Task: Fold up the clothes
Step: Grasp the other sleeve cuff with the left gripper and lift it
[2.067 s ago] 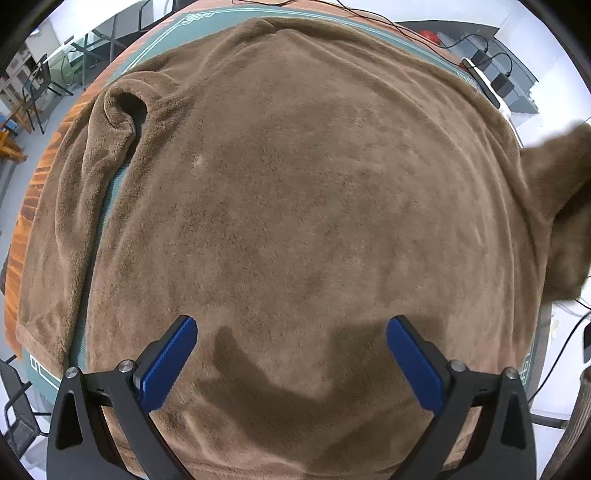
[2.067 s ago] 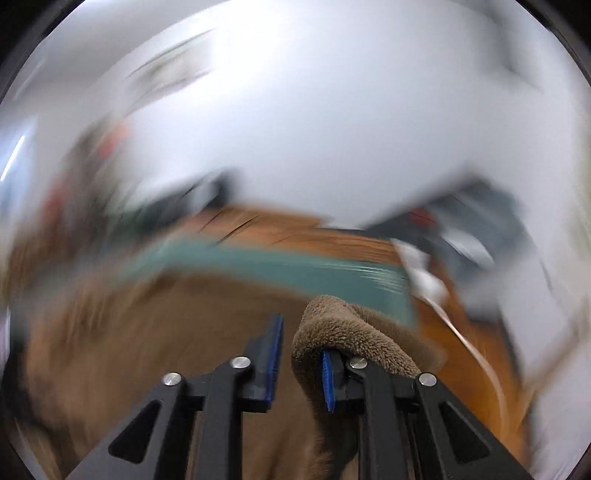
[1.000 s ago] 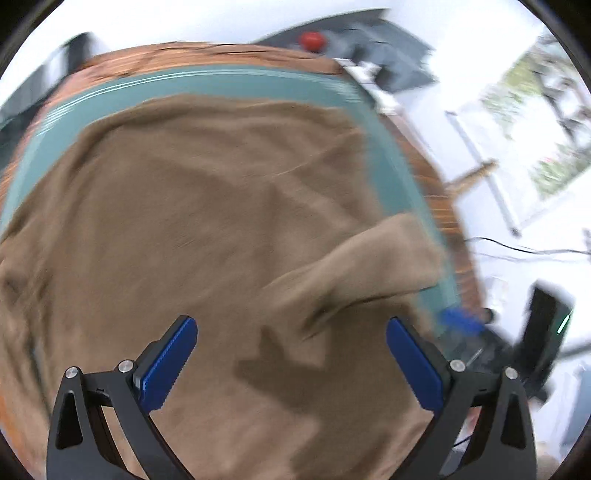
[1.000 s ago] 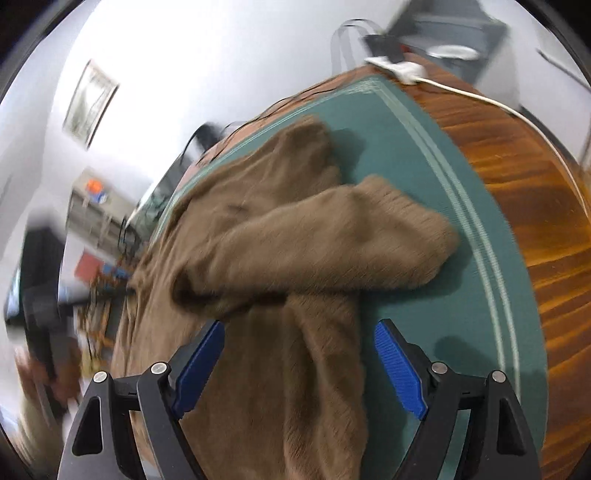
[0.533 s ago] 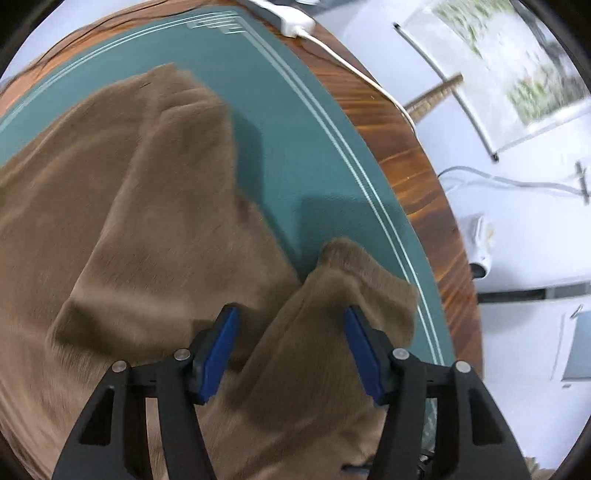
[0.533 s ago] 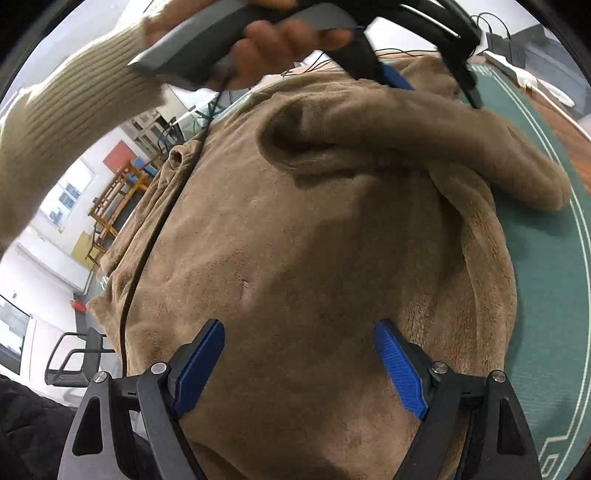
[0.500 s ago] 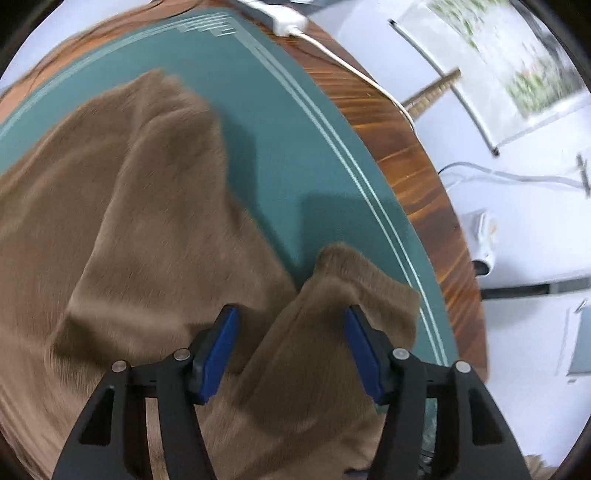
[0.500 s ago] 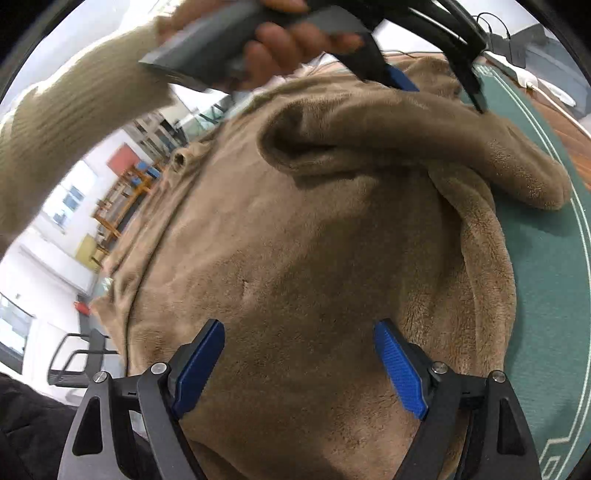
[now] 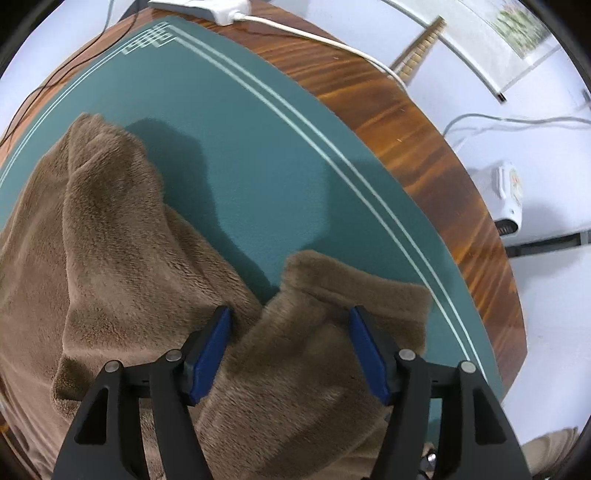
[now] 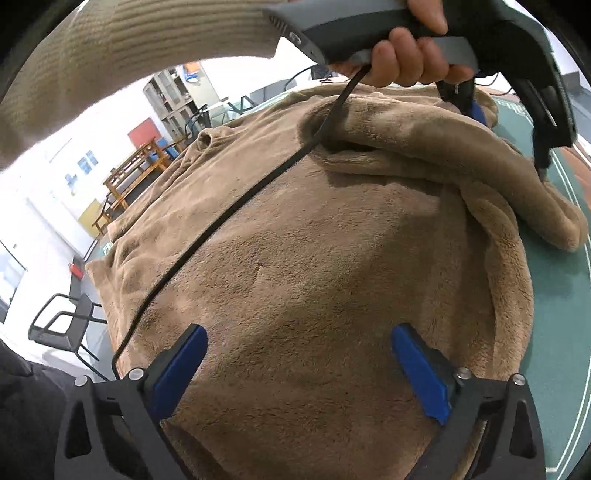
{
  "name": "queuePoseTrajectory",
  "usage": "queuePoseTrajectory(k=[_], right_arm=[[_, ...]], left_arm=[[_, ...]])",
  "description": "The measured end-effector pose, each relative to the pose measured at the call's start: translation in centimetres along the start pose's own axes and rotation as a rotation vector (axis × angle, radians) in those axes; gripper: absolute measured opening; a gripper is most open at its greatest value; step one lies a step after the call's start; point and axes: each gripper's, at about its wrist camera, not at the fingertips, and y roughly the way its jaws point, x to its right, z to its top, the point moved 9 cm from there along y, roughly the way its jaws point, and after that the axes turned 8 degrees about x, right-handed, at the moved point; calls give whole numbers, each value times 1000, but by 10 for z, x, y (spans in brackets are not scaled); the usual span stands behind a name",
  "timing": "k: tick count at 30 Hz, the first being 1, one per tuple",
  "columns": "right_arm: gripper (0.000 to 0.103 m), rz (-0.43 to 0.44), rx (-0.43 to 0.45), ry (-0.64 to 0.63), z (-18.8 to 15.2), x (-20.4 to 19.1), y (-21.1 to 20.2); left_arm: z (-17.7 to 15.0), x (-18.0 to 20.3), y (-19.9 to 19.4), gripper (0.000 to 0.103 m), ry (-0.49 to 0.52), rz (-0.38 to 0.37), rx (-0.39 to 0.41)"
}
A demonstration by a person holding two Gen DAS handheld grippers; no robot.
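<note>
Left gripper (image 9: 290,345) pointing steeply down, blue pads at about half spread with the cuff end of a brown fleece sleeve (image 9: 332,332) bunched between them; both pads apparently against the pile, though a firm pinch cannot be told. Just beyond the fingertips, sleeve cuff lying on a green mat (image 9: 240,155), close to its pale border lines. To the left, the rest of the brown fleece garment (image 9: 92,240) heaped in folds over the mat. Farther out, wooden table (image 9: 388,107) rim, then a white cable (image 9: 314,37) trailing to a white power strip (image 9: 207,9) at the far edge.

Right gripper (image 10: 299,369) with jaws opening, spread very wide, nothing between the pads; hovering over the flat brown body of the garment, no contact visible. Past the fingertips, a black cord (image 10: 221,221) running across the fleece up to a hand (image 10: 406,55) in a cream ribbed sleeve holding the other tool above the folded-over sleeve.
</note>
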Motion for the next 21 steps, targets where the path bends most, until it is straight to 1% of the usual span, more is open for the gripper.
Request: queuePoseTrajectory(k=[1,2,3,4,6,7,9,13,16,17,19,20,21], right_arm=[[102,-2,1,-5,0,0,-1],[102,-3,3,-8,0,2,-1],[102,-2,5,-8,-2,2,-2],[102,-1,7,-6,-1,2,-2],[102,2,11,-2,-1,3,-2],[102,3,11,-2,-1,4,-2],[102,-1,12,-5,-1,4,-2],[102,-18,14,-9,-2,4,-1],[102,-34,11,-6,-2,-1,3],[102,-39,8,-4,-1,-1,4],[102,-54,1,5,0,0,5],[102,-64,-2,11,0,1,5],[102,-84,-5,12,1,2,4]], left_arm=[[-1,4,-1,58,3,-11,-5],[-3,7,-2,45,5,-23,-11],[-4,10,-1,36,6,-29,-18],[-5,12,-1,33,6,-31,-22],[-5,16,-3,18,7,-34,-16],[-4,19,-4,16,8,-36,-13],[-2,23,-11,13,3,-45,11],[9,34,-46,13,-10,-81,106],[19,37,-94,13,-19,-102,226],[24,33,-118,13,-39,-104,288],[24,16,-168,13,-104,-123,398],[29,6,-181,13,-144,-129,452],[27,-8,-198,13,-188,-131,502]])
